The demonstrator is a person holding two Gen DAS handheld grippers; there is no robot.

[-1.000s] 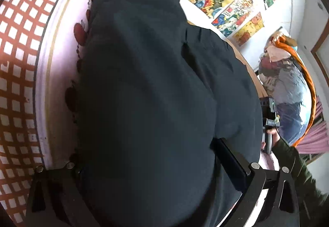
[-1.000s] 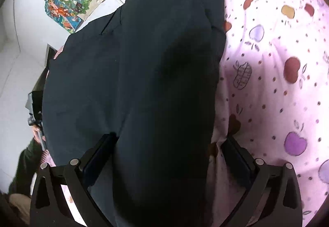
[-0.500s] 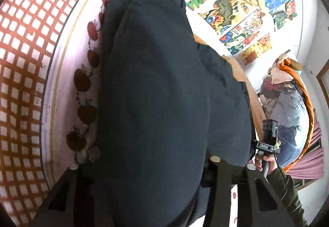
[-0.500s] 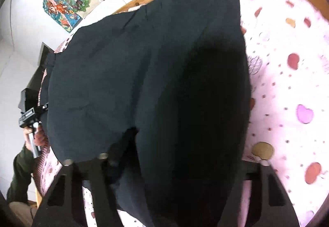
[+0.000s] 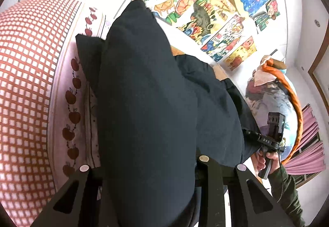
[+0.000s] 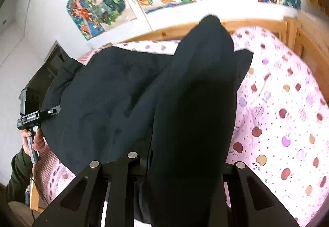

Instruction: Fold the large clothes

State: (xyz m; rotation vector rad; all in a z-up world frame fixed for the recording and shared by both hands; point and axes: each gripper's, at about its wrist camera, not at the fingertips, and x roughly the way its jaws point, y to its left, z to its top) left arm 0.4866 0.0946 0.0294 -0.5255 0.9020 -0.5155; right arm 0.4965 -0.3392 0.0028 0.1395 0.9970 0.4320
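You had both grippers closing on the dark garment [image 5: 148, 103], each with a bunched fold of cloth between its 2 fingers. Your left gripper [image 5: 144, 169] gripped 1 end, your right gripper [image 6: 185, 163] the other. The garment hung between them above the pink apple-print bedsheet [image 6: 287, 124], beside the red checked pillow [image 5: 24, 83].

The left gripper [image 5: 144, 169] points downward, its jaws closing on dark cloth gathered between them. The right gripper [image 6: 181, 163] does likewise. Off to each one's side, a hand [image 5: 267, 160] grips the other's handle.
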